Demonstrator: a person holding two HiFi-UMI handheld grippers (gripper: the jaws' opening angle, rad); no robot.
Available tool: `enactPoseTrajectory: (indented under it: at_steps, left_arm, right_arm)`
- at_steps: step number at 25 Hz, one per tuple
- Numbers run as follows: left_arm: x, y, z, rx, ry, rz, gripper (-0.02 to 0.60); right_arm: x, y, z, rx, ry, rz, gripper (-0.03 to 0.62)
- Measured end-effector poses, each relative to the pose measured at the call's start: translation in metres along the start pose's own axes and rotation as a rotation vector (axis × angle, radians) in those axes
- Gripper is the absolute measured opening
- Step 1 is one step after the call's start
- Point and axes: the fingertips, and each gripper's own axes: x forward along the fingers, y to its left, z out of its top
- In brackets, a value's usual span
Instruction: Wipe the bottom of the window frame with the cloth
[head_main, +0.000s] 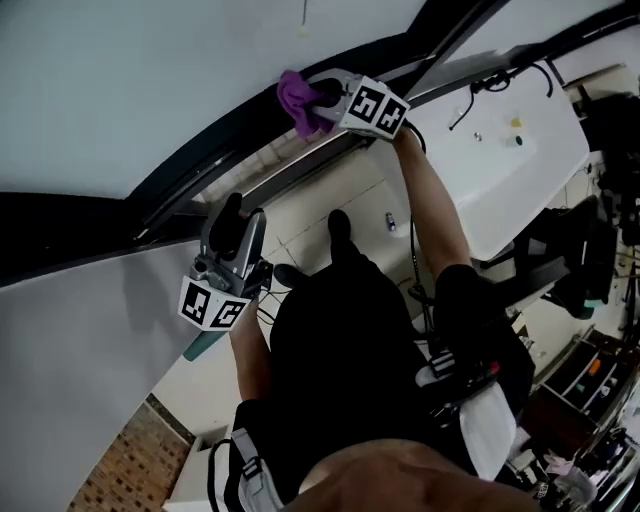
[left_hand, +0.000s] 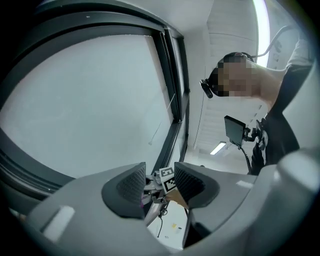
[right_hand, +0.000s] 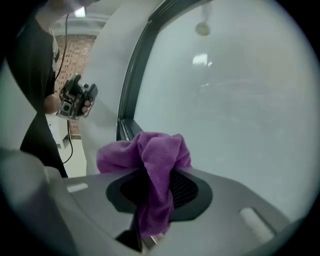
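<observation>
A purple cloth (head_main: 297, 102) is bunched against the dark lower window frame (head_main: 215, 172), and my right gripper (head_main: 326, 96) is shut on it. In the right gripper view the cloth (right_hand: 146, 154) bulges out of the jaws, next to the frame (right_hand: 131, 90) and the frosted pane (right_hand: 235, 100). My left gripper (head_main: 238, 222) is held lower left, off the frame, jaws open and empty. In the left gripper view the gap between its jaws (left_hand: 156, 186) shows the right gripper's marker cube (left_hand: 168, 177) far off.
A white table (head_main: 510, 165) with cables and small items stands to the right of the person. A small bottle (head_main: 390, 221) lies on the tiled floor. Brick wall (head_main: 125, 465) shows at lower left, and dark equipment (head_main: 600, 250) crowds the right edge.
</observation>
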Motion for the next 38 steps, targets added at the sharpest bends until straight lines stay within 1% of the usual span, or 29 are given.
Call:
enactPoseTrajectory:
  at_steps: [1, 2, 3, 5, 6, 7, 9, 10, 11, 12, 13, 14, 15, 16, 17, 18, 19, 20, 21, 22, 24, 25, 27, 29, 31, 34, 36, 37, 38]
  left_arm:
    - [0.005, -0.003, -0.003, 0.006, 0.019, 0.0, 0.182]
    - [0.009, -0.006, -0.005, 0.014, 0.037, 0.002, 0.181]
    - [0.012, -0.01, -0.008, 0.02, 0.053, 0.005, 0.182]
    - [0.016, -0.014, -0.014, 0.029, 0.081, 0.014, 0.181]
    - [0.016, -0.015, -0.018, 0.03, 0.097, 0.02, 0.182]
    - [0.016, -0.015, -0.021, 0.029, 0.111, 0.028, 0.182]
    - [0.014, -0.012, -0.027, 0.022, 0.134, 0.045, 0.182]
    - [0.012, -0.011, -0.03, 0.017, 0.141, 0.054, 0.181]
    - [0.01, -0.008, -0.032, 0.013, 0.148, 0.064, 0.182]
    - [0.008, -0.005, -0.033, 0.01, 0.154, 0.073, 0.181]
    - [0.007, -0.002, -0.034, 0.008, 0.159, 0.078, 0.181]
    - [0.007, 0.0, -0.034, 0.007, 0.164, 0.079, 0.181]
    - [0.009, 0.0, -0.035, 0.007, 0.169, 0.075, 0.181]
    - [0.011, -0.001, -0.036, 0.009, 0.172, 0.066, 0.182]
    - [0.015, -0.003, -0.036, 0.011, 0.174, 0.053, 0.183]
    - [0.021, -0.006, -0.037, 0.013, 0.175, 0.036, 0.182]
    - [0.027, -0.01, -0.038, 0.015, 0.175, 0.019, 0.182]
    - [0.033, -0.015, -0.039, 0.017, 0.177, 0.002, 0.182]
    - [0.037, -0.019, -0.04, 0.019, 0.178, -0.013, 0.181]
    - [0.04, -0.023, -0.04, 0.022, 0.18, -0.026, 0.182]
    - [0.039, -0.026, -0.04, 0.025, 0.181, -0.038, 0.181]
    - [0.036, -0.024, -0.04, 0.024, 0.18, -0.038, 0.181]
    - [0.031, -0.018, -0.039, 0.015, 0.172, -0.03, 0.181]
    - [0.03, -0.013, -0.039, 0.001, 0.16, -0.023, 0.181]
    - [0.031, -0.014, -0.038, -0.002, 0.154, -0.025, 0.182]
    - [0.034, -0.014, -0.04, -0.012, 0.159, -0.034, 0.181]
    - [0.037, -0.013, -0.045, -0.029, 0.166, -0.038, 0.182]
    - [0.038, -0.014, -0.048, -0.037, 0.17, -0.042, 0.181]
    - [0.04, -0.014, -0.05, -0.042, 0.176, -0.047, 0.182]
  right_arm:
    - [0.003, 0.004, 0.003, -0.017, 0.011, 0.007, 0.103]
    - [-0.002, 0.002, 0.008, -0.015, -0.006, 0.008, 0.1]
    - [-0.012, -0.003, 0.013, -0.004, -0.043, 0.004, 0.098]
    - [-0.04, -0.012, 0.022, 0.02, -0.151, 0.01, 0.1]
    - [-0.055, -0.01, 0.027, 0.031, -0.231, 0.041, 0.1]
    - [-0.073, 0.001, 0.036, 0.037, -0.343, 0.107, 0.096]
    - [-0.119, 0.043, 0.058, 0.043, -0.606, 0.305, 0.091]
    - [-0.14, 0.059, 0.059, 0.056, -0.705, 0.372, 0.089]
    - [-0.153, 0.059, 0.052, 0.089, -0.767, 0.369, 0.089]
    - [-0.157, 0.04, 0.039, 0.146, -0.79, 0.285, 0.089]
    - [-0.149, 0.008, 0.024, 0.216, -0.758, 0.139, 0.089]
    - [-0.132, -0.025, 0.008, 0.267, -0.658, -0.025, 0.087]
    - [-0.107, -0.049, -0.005, 0.261, -0.498, -0.159, 0.087]
    - [-0.076, -0.057, -0.012, 0.178, -0.313, -0.234, 0.087]
    - [-0.042, -0.052, -0.012, 0.035, -0.135, -0.253, 0.087]
    - [-0.011, -0.042, -0.012, -0.128, 0.02, -0.24, 0.089]
    - [0.014, -0.032, -0.011, -0.274, 0.135, -0.216, 0.089]
    - [0.03, -0.024, -0.009, -0.384, 0.204, -0.185, 0.076]
    - [0.037, -0.015, -0.007, -0.458, 0.237, -0.141, 0.072]
    - [0.037, -0.004, -0.008, -0.504, 0.25, -0.079, 0.07]
    - [0.025, 0.011, -0.013, -0.532, 0.244, 0.041, 0.069]
    - [0.019, 0.01, -0.015, -0.52, 0.233, 0.058, 0.069]
    - [0.016, -0.002, -0.016, -0.492, 0.22, 0.023, 0.074]
    - [0.023, -0.001, -0.015, -0.51, 0.222, 0.003, 0.065]
    - [0.021, 0.02, -0.012, -0.539, 0.198, 0.047, 0.071]
    - [-0.002, 0.047, -0.013, -0.543, 0.151, 0.114, 0.071]
    - [-0.019, 0.067, -0.016, -0.562, 0.154, 0.146, 0.071]
    - [-0.03, 0.081, -0.019, -0.566, 0.155, 0.186, 0.071]
    - [-0.042, 0.098, -0.02, -0.557, 0.141, 0.248, 0.071]
